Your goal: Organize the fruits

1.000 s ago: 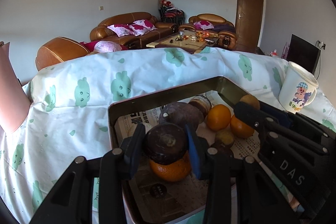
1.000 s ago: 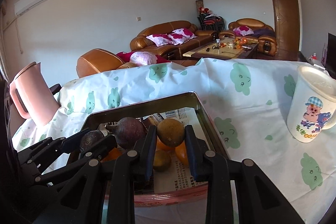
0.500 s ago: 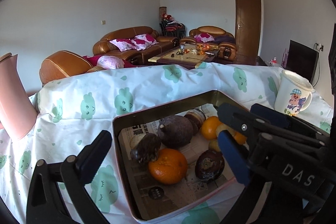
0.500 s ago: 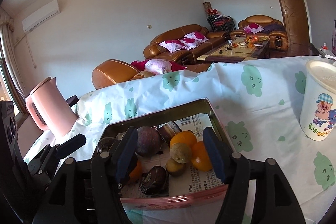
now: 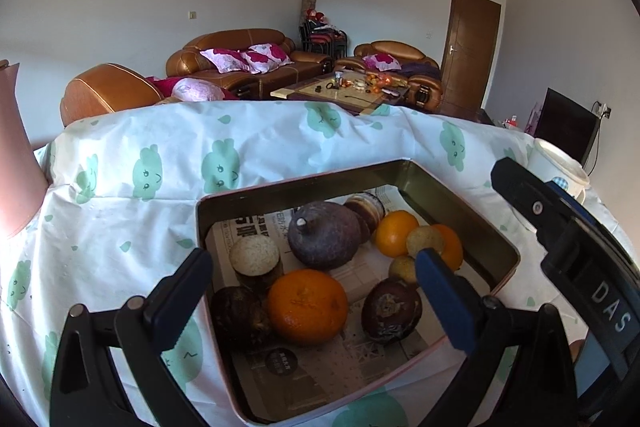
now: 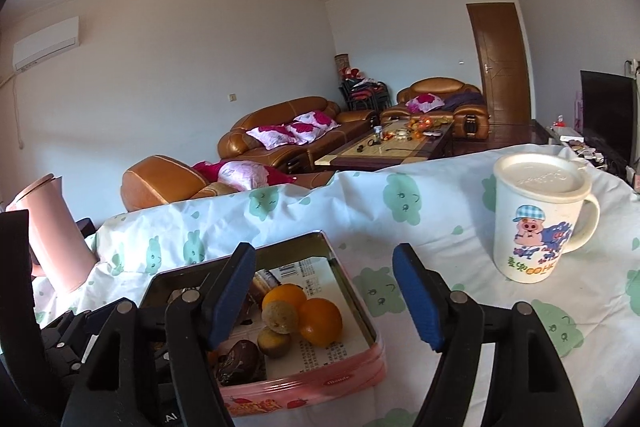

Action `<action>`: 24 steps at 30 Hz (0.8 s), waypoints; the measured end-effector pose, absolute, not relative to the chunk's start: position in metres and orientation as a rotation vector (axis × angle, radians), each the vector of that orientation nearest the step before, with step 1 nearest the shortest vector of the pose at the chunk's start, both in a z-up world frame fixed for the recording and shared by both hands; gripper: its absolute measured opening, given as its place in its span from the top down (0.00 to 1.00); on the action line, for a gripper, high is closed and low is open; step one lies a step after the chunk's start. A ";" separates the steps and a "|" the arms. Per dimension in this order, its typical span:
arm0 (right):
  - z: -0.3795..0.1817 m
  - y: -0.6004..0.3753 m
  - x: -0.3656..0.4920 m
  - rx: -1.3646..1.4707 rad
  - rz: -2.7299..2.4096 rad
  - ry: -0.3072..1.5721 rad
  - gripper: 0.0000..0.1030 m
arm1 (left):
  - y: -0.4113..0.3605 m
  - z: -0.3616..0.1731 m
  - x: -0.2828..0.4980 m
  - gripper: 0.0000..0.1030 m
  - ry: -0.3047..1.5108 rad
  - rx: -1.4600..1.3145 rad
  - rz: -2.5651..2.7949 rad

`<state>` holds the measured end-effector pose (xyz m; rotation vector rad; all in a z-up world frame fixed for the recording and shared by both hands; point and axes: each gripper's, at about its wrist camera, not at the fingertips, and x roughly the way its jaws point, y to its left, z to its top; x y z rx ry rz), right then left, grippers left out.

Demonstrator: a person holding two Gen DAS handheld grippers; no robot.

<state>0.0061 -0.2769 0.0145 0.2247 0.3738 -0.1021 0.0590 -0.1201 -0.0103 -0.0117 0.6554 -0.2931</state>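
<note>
Both hand-held grippers hung empty over the tin [image 5: 460, 195]: the left hand-held gripper [image 5: 312, 279] spread wide, the right hand-held gripper [image 6: 324, 291] having just been opening. The fruits [image 5: 308, 307] lay heaped inside on the table [image 5: 120, 187]. Beyond, the mug [image 6: 536, 219] risked a knock, I judged.

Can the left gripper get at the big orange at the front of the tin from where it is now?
Probably yes. The left gripper is open with nothing between its fingers, and the big orange lies uncovered just ahead, though dark fruit crowds its left side.

Home living room: leather sofas [image 5: 236, 57], television [image 6: 606, 115].
</note>
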 end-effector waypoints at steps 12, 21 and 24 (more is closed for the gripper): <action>0.019 -0.275 -0.008 0.200 -0.153 0.332 0.27 | -0.118 -0.007 0.048 0.00 0.626 0.010 -0.265; 0.025 -0.261 -0.024 0.139 -0.158 0.269 0.27 | -0.100 0.002 0.034 0.00 0.538 -0.025 -0.192; 0.026 -0.257 -0.030 0.123 -0.162 0.253 0.27 | -0.097 0.004 0.029 0.00 0.518 -0.018 -0.178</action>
